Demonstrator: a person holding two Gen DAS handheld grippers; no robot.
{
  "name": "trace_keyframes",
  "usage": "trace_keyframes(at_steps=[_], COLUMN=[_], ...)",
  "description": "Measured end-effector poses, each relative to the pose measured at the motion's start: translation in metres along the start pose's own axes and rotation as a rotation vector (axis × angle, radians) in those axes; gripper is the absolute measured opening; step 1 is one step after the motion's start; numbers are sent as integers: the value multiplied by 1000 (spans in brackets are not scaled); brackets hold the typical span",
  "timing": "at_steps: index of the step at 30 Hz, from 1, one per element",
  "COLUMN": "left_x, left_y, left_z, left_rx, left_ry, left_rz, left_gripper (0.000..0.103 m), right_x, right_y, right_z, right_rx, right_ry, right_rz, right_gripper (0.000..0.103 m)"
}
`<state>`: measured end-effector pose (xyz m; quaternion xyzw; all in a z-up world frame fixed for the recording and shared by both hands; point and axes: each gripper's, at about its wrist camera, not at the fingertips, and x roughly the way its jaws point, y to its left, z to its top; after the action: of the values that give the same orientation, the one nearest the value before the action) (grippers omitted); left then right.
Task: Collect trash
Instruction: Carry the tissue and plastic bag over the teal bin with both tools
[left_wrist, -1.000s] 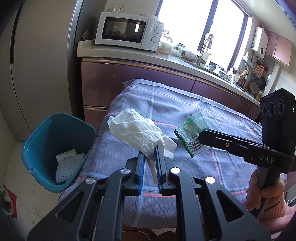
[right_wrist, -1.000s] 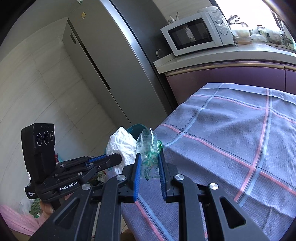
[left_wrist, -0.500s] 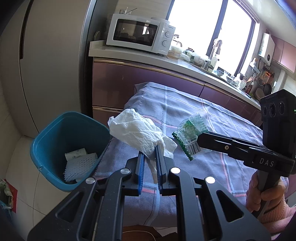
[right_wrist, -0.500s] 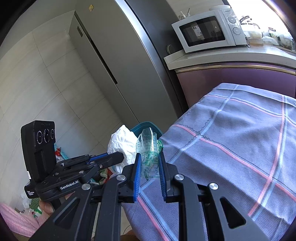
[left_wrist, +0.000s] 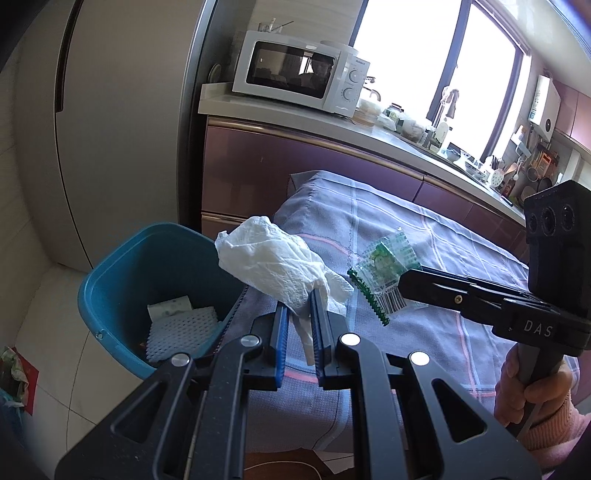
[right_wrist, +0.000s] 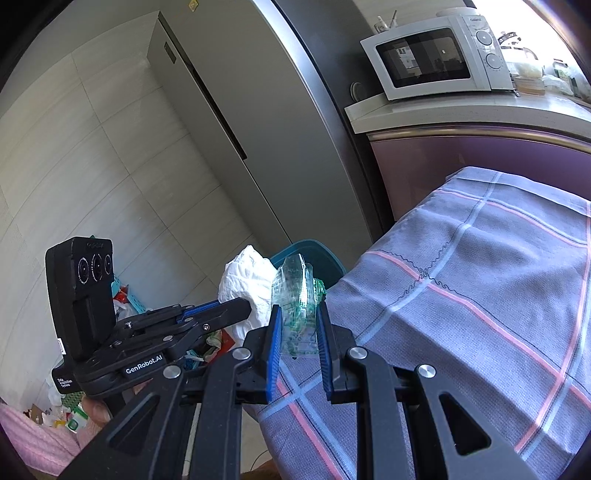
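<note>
My left gripper (left_wrist: 298, 306) is shut on a crumpled white tissue (left_wrist: 273, 264), held above the table's left edge right beside a blue bin (left_wrist: 122, 266). The bin holds a white foam net and a scrap of paper. My right gripper (right_wrist: 298, 314) is shut on a clear plastic wrapper with green print (right_wrist: 295, 291); in the left wrist view the same wrapper (left_wrist: 384, 273) hangs over the cloth to the right of the tissue. In the right wrist view the tissue (right_wrist: 247, 284) and the bin's rim (right_wrist: 314, 247) lie just beyond the wrapper.
A purple checked cloth (left_wrist: 406, 236) covers the table. Behind it runs a counter with a white microwave (left_wrist: 299, 81) and a cluttered sink area. A tall grey fridge (right_wrist: 229, 122) stands left of the counter. Bags and litter lie on the floor (right_wrist: 122, 295) at the left.
Both grippers have drifted left along the table toward the blue bin, still holding the tissue and the wrapper. The bin now sits closer to the tissue.
</note>
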<state>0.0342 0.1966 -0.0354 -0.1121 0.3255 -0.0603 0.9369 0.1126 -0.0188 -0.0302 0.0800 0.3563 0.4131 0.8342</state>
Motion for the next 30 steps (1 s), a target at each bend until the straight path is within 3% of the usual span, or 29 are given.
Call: trace_keyframes(at_steps=[30], left_x=[-7], left_y=[42], left_z=[9], left_rx=[-59], left_ry=[-25], left_rz=[98], left_gripper=[12], right_x=[36], right_y=[22], right_z=[22], right_rx=[-49], right_ry=[54], right_rz=[63], right_gripper=[17])
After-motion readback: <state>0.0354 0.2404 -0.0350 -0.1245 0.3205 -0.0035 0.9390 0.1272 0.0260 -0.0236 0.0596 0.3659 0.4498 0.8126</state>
